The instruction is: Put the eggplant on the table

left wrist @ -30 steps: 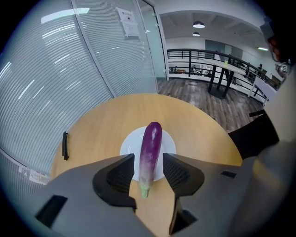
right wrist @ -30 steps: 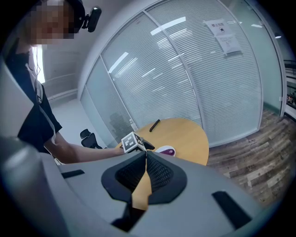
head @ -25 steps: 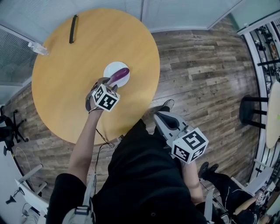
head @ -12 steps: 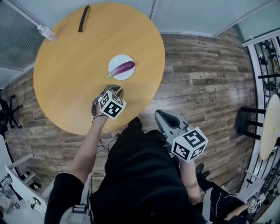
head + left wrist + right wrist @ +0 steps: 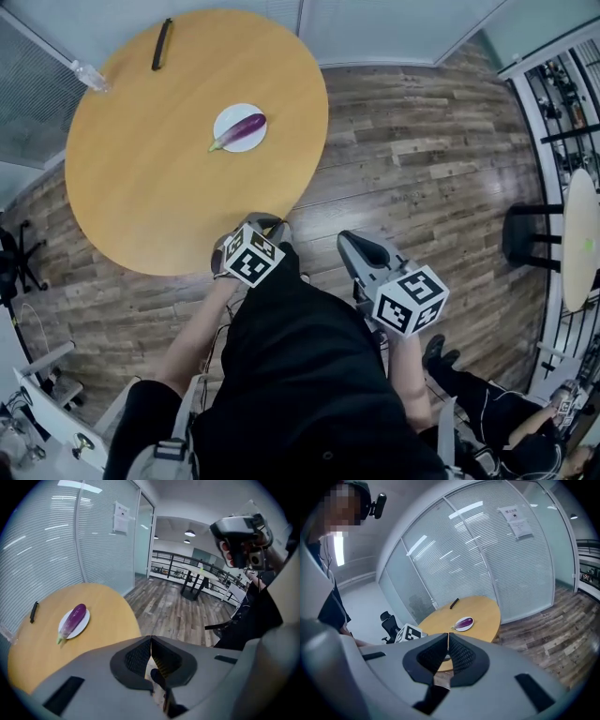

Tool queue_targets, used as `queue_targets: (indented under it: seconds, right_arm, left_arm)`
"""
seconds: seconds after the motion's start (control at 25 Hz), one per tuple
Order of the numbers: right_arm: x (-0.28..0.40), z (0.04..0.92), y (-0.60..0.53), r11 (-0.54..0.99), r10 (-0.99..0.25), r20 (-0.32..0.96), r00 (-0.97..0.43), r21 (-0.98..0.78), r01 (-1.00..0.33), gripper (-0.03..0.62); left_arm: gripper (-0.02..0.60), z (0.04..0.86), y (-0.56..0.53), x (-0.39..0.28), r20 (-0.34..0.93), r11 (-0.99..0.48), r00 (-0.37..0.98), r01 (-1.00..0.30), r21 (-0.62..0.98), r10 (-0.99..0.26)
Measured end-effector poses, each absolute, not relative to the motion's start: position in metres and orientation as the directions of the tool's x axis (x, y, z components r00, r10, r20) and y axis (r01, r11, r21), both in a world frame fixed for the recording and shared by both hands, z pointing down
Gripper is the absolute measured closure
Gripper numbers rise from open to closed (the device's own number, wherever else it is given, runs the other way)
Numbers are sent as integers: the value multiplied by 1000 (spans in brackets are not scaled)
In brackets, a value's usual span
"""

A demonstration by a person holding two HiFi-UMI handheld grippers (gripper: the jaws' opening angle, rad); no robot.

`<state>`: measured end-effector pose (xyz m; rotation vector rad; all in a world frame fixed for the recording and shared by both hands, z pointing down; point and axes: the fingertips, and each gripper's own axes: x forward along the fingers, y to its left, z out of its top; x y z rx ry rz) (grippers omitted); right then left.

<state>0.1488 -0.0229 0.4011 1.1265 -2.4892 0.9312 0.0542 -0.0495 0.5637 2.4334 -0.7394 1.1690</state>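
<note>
Left gripper (image 5: 151, 638) has its jaws pressed together with nothing between them, at the table's near edge; right gripper (image 5: 448, 634) beside it is likewise closed and empty; dark clothing partly hides both forearms; well ahead of both grippers, the eggplant (image 5: 240, 128) lies on a white plate (image 5: 228, 119) on the round table (image 5: 159, 197); beyond it lies a slim black object (image 5: 161, 44), too small to identify.

I'm looking at an office, likely a meeting room: glass walls (image 5: 440, 564) with blinds (image 5: 42, 541) and a posted notice (image 5: 516, 522) curve behind a round table (image 5: 141, 187). There's a black office chair (image 5: 388, 623) off to the side, plank floor (image 5: 431, 141) underfoot, and a railing (image 5: 178, 563) with more tables beyond.
</note>
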Motion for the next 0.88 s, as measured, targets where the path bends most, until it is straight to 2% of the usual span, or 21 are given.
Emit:
queue_targets:
  seconds: [0.16, 0.28, 0.48, 0.68, 0.88]
  right_arm:
    - [160, 395, 14, 500, -594, 434, -677, -460, -733, 575]
    - [171, 390, 39, 513, -602, 422, -678, -446, -733, 576]
    - [190, 394, 81, 511, -608, 411, -679, -453, -731, 574]
    - [177, 406, 100, 520, -585, 397, -707, -485, -703, 574]
    - [155, 385, 102, 553, -606, 258, -752, -544, -631, 576]
  left_arm:
    - [566, 523, 15, 89, 718, -882, 629, -469, 44, -298]
    - [566, 491, 57, 112, 632, -891, 719, -443, 97, -289]
    - [566, 451, 111, 129, 513, -830, 797, -497, 254, -320]
    - [566, 424, 140, 103, 442, -740, 806, -563, 368, -394]
    - [566, 420, 157, 78, 416, -687, 798, -594, 419, -436]
